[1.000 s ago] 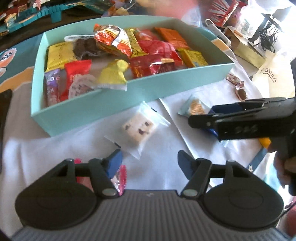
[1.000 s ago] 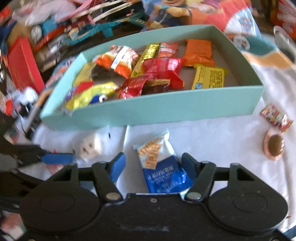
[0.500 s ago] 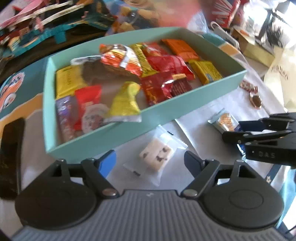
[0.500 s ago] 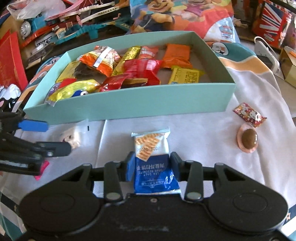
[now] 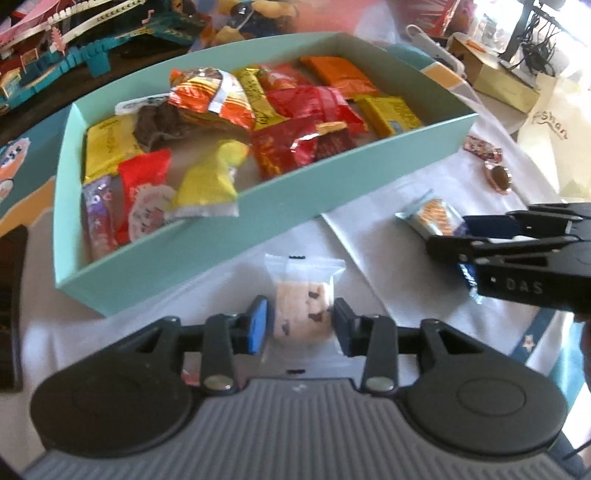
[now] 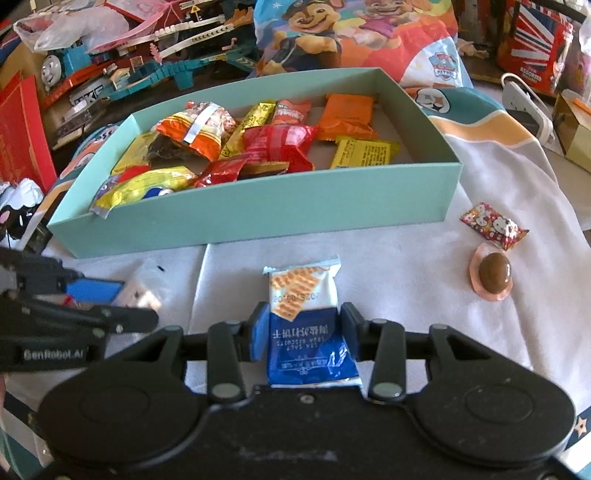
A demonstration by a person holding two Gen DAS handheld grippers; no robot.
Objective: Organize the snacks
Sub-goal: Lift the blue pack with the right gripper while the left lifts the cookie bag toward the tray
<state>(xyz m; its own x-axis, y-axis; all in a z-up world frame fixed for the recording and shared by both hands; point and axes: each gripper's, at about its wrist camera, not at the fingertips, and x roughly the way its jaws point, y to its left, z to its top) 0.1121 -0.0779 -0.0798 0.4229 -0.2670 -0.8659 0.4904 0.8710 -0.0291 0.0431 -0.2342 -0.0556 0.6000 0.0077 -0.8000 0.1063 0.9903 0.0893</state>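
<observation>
A teal box (image 5: 258,225) (image 6: 258,218) holds several wrapped snacks. My left gripper (image 5: 301,325) is shut on a clear-wrapped white nougat (image 5: 303,302) on the white cloth just in front of the box. My right gripper (image 6: 304,332) is shut on a blue and white cracker packet (image 6: 306,317), also on the cloth; this packet shows in the left wrist view (image 5: 432,218) too. The nougat appears blurred in the right wrist view (image 6: 138,291) between the left fingers.
A red patterned candy (image 6: 493,225) and a chocolate in a pink cup (image 6: 493,275) lie on the cloth to the right. Toy tracks (image 6: 147,74), a cartoon cushion (image 6: 351,33) and boxes (image 5: 498,81) crowd behind the box. A dark phone (image 5: 9,306) lies at far left.
Both grippers have closed: the left moved forward over the nougat and shut on it, the right shut on the cracker packet.
</observation>
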